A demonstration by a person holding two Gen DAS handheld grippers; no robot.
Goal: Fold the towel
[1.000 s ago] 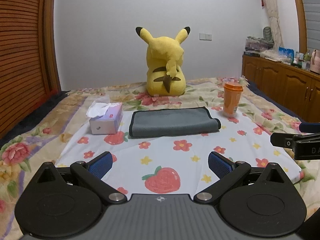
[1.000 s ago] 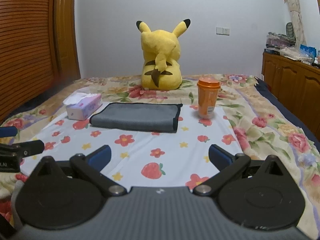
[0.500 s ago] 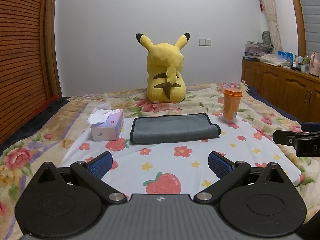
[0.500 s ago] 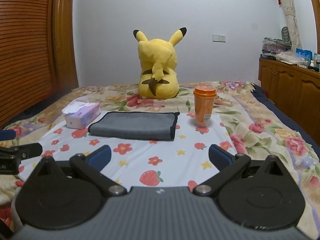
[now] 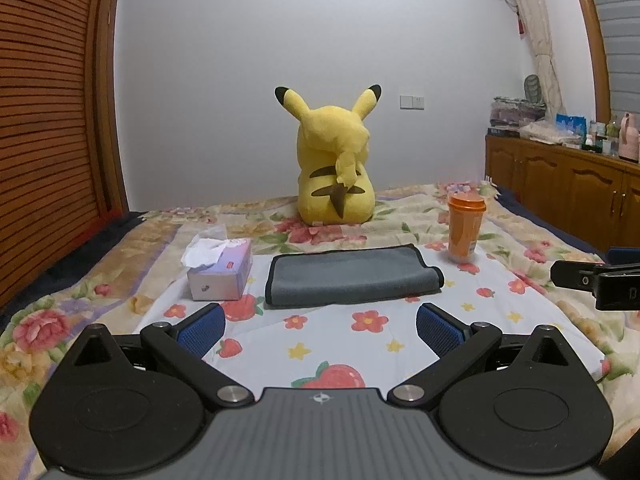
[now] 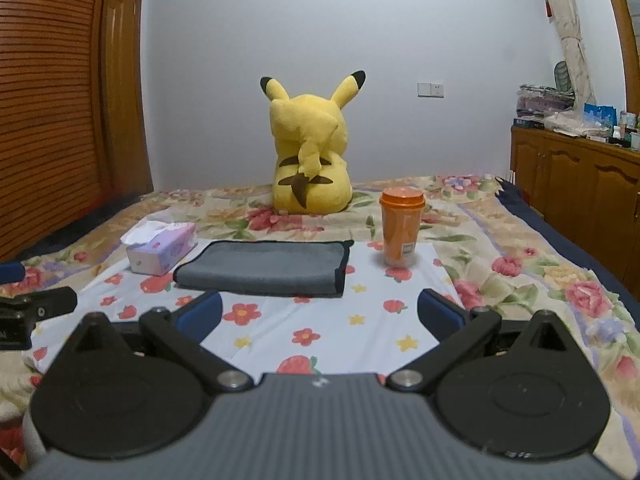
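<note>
The towel (image 5: 352, 278) was matt grey cloth with a fine nap and a dark bound edge. The sheet (image 5: 492, 312) under it on the bed was thin, smooth printed cloth. The plush (image 5: 334, 160) looked soft and fuzzy. The cup (image 6: 401, 228) was glossy orange plastic. The tissue box (image 5: 220, 276) was smooth card with crumpled paper on top. The left tongs (image 5: 320, 326) were matt black plastic with blue ribbed pads (image 5: 438, 326) and shiny metal pivots. The cabinet (image 6: 576, 176) was glossy wood.
</note>
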